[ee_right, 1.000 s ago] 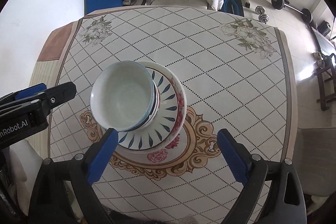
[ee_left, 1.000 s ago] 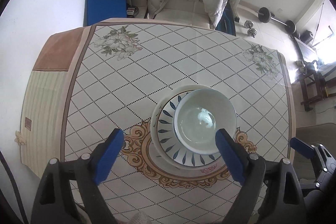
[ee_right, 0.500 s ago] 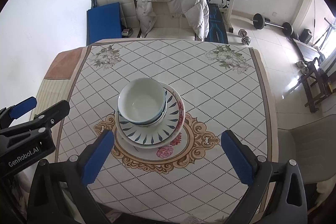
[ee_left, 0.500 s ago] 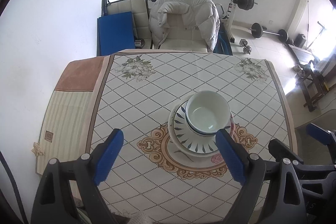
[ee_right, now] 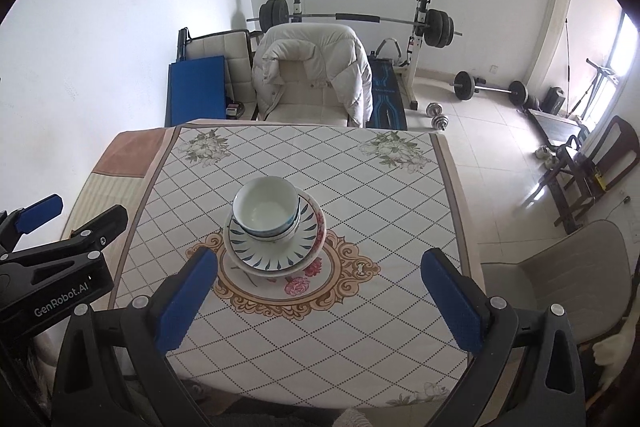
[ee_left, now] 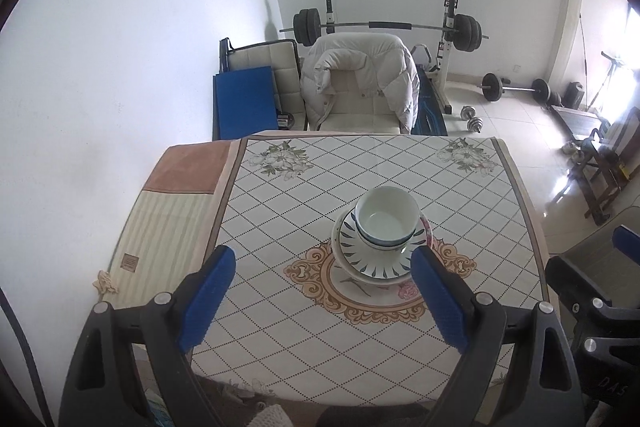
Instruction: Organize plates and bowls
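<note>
White walls and a tiled floor surround a table (ee_left: 280, 307) under a diamond-patterned cloth. Ahead of the left gripper (ee_left: 322, 303), just past its right finger, a stack of bowls (ee_left: 386, 219) sits on stacked plates (ee_left: 372, 263) over the cloth's gold medallion. Both the left gripper and the right gripper (ee_right: 320, 301) are spread wide and empty, nothing between fingers and stack. Beyond the table stand a chair draped with a puffy coat (ee_left: 360, 79), a blue mat (ee_left: 244, 99) and a barbell rack (ee_left: 384, 27). "GenRobot.AI" reads on the left gripper's body.
</note>
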Tool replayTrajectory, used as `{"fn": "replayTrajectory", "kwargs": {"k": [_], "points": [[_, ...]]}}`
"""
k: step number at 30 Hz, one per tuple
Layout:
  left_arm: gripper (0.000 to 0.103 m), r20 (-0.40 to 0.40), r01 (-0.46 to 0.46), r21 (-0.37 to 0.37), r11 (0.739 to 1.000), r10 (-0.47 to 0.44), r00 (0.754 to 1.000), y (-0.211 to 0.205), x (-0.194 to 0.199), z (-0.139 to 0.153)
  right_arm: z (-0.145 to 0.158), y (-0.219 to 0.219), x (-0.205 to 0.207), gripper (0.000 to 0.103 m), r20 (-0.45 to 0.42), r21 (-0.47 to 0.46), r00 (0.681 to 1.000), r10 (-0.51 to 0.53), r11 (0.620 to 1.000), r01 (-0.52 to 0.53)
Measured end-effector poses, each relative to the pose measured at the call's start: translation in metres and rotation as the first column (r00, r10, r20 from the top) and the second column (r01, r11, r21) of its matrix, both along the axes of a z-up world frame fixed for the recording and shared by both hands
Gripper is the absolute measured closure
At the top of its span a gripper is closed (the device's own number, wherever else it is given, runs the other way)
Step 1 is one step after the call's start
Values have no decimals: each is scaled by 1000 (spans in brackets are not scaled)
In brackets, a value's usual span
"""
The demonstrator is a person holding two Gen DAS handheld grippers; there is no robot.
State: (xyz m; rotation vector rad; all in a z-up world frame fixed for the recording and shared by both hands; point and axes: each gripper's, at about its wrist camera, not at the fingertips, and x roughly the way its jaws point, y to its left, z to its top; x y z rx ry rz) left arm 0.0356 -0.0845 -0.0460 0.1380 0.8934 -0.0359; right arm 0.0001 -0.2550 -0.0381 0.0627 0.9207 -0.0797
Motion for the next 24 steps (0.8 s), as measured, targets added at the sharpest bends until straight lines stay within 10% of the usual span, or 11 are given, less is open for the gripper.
{"fn": "replayTrajectory", "kwargs": {"k": [24], "points": [[6,27,-24,-51,998,26,999,39,-85,46,72,23,-114,0,87,-91,996,-10,996,18]]}}
